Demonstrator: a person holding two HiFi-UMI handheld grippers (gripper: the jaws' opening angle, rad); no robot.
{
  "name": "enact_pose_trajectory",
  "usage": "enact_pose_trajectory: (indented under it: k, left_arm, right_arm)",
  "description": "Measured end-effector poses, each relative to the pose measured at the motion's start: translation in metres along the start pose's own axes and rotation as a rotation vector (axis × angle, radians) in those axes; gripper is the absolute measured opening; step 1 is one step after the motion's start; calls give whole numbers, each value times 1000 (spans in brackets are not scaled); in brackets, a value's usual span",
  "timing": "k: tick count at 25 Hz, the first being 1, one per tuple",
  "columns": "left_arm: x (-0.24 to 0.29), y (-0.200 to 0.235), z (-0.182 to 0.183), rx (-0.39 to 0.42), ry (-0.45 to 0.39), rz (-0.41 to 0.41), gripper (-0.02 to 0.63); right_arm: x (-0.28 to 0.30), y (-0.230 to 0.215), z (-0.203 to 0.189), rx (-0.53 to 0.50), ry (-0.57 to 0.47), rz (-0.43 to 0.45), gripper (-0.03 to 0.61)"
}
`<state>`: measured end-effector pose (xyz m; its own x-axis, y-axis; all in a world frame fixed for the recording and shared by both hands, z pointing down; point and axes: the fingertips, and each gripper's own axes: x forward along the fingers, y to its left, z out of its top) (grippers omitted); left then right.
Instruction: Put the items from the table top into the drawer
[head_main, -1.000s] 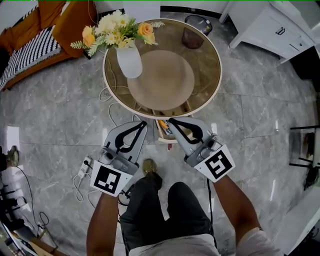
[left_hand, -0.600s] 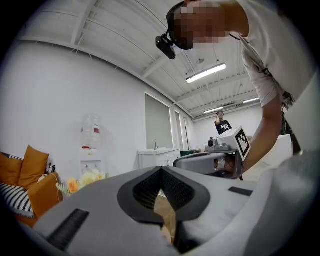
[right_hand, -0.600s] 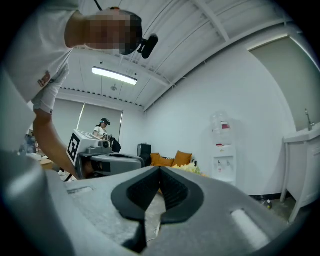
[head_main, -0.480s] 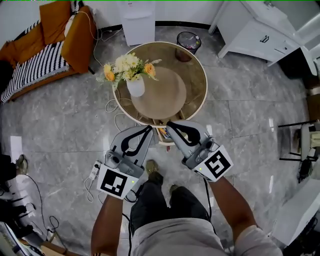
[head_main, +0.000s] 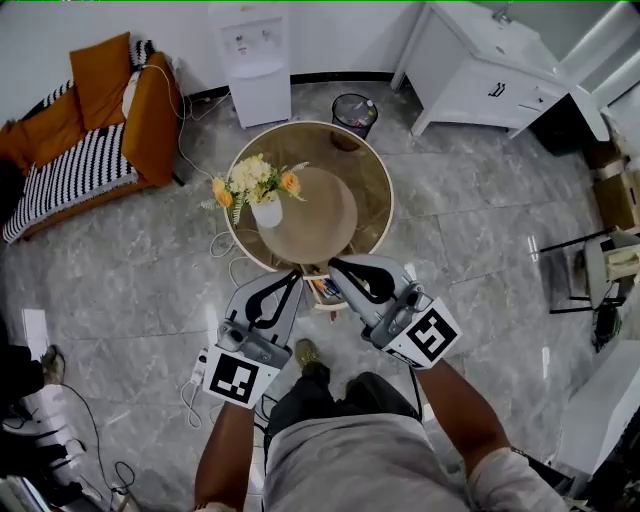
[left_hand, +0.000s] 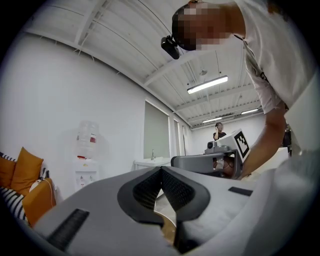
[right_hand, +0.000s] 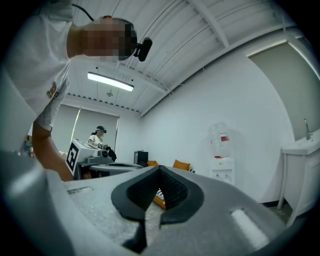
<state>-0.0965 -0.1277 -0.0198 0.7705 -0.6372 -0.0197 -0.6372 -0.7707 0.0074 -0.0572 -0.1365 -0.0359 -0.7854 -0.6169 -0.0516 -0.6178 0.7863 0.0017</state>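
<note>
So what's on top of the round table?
A white vase of flowers stands on the table. The left tool and right tool cover part of its near rim.

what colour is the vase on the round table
White; the vase shows best in the head view.

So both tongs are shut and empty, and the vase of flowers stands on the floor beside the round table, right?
No: the vase of flowers stands on the round table, not the floor, as the head view shows. The left tongs and right tongs are shut and empty.
</note>
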Motion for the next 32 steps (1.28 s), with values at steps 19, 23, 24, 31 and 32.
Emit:
enact_pose_trajectory:
  k: [19,23,24,31,32]
  left_arm:
    - [59,-45,57,-36,-54,49,0]
    - [65,-53,56,-41,-48,54,0]
    - [66,-55,55,-42,-45,53,0]
    - [77,-62,55,-43,-37,51,0]
    - [78,-62,55,-45,-38,52,0]
  right_arm:
    - [-58,-35,41,-23,-33,57,-2]
    - [-65,-41,43,-27,-39,67,-2]
    - [-67,-41,43,-27,-39,69,-2]
    - [-75,-49,43,-20,-40,77,-2]
    - [-76,-51,43,-19,-40,76,-2]
